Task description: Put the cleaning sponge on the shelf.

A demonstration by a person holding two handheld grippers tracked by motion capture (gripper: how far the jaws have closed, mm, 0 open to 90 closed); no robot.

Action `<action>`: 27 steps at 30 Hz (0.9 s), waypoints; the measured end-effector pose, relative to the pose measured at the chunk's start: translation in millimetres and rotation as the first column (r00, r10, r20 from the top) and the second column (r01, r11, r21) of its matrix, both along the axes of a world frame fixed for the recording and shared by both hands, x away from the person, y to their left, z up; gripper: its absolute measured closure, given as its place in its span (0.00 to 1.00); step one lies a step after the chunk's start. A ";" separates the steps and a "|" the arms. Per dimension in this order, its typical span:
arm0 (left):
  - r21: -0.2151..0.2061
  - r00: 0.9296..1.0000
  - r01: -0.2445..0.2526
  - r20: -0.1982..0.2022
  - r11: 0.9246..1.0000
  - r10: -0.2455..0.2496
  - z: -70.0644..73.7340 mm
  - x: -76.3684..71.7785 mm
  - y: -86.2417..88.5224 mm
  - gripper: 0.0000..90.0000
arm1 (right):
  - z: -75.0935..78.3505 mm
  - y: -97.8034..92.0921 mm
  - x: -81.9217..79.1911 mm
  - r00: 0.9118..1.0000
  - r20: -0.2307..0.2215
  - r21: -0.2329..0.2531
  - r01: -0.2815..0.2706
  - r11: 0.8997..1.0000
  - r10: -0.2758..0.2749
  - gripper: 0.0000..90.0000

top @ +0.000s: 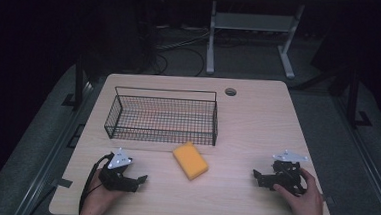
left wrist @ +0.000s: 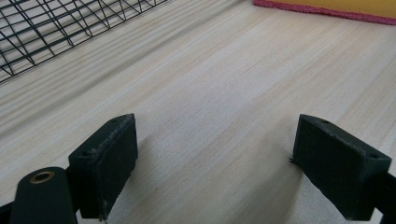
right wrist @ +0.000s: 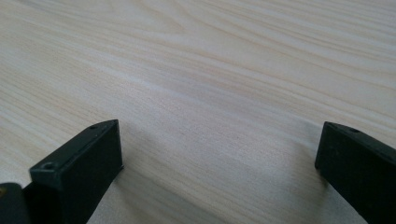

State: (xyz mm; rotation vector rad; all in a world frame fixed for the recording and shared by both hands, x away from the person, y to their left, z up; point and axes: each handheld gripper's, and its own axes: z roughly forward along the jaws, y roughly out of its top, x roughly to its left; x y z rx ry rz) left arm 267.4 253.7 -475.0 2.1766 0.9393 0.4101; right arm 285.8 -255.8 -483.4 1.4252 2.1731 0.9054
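A yellow sponge (top: 190, 160) lies flat on the wooden table (top: 248, 121), just in front of a black wire basket (top: 163, 117) that holds nothing I can see. My left gripper (top: 141, 179) rests low on the table at the front left, open, jaws pointing right toward the sponge. In the left gripper view the jaws (left wrist: 212, 158) stand wide apart over bare wood, with the sponge's edge (left wrist: 336, 7) at the top right and the basket mesh (left wrist: 56, 28) at the top left. My right gripper (top: 257, 176) rests at the front right, open, with bare wood between its jaws (right wrist: 219, 154).
A round cable hole (top: 230, 92) sits near the table's far edge. Beyond the table a white desk frame (top: 253, 26) and cables lie on the dark floor. The left gripper's cable (top: 90, 181) loops by the front left edge.
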 end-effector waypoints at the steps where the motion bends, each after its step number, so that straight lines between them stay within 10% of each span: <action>1: 0.000 1.000 0.000 0.000 1.000 0.000 0.0 0.0 0.0 0.15 | 0.0 0.0 0.0 1.000 0.000 0.000 0.000 1.000 0.000 0.00; 18: 0.005 0.999 -0.031 -0.015 1.000 0.031 4.5 0.4 -4.0 0.26 | 0.1 0.0 0.0 1.000 0.000 -0.001 0.000 1.000 0.000 0.00; 27: -0.007 0.999 -0.037 -0.034 0.999 0.037 15.0 6.1 -4.8 0.62 | 0.0 -0.2 0.3 1.000 0.001 -0.003 -0.002 1.000 0.002 0.00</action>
